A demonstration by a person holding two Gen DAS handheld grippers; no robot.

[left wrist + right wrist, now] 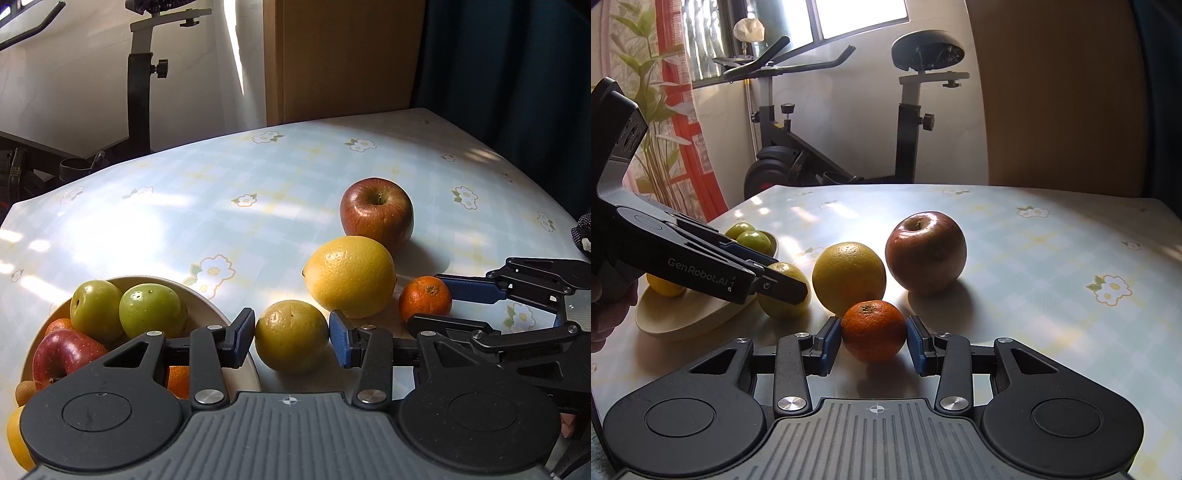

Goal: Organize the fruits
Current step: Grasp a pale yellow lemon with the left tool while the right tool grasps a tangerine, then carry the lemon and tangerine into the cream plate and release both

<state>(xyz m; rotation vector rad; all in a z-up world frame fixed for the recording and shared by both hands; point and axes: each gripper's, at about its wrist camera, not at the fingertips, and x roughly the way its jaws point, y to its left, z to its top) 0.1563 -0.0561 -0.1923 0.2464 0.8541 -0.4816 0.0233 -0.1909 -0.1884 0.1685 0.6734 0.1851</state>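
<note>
Right claw (874,345) is clamped on a dimpled mandarin (874,330). Left claw (291,341) sits spread around a smooth yellow-green fruit (291,335), pads not pressing. Only the left view shows the red apple (61,354) inside the bowl (207,302).

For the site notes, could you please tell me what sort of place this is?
Most likely a room in a home: an exercise bike stands by a curtained window, and a flower-print tablecloth covers the table.

surface: table (280,177) under pale checked, flower-print cloth | on it: cream bowl (207,299) at left, yellow-green fruit (291,339) just beside bowl, large yellow citrus (351,280), small orange (424,299), red apple (376,210) farthest back | loose fruits clustered close together
</note>
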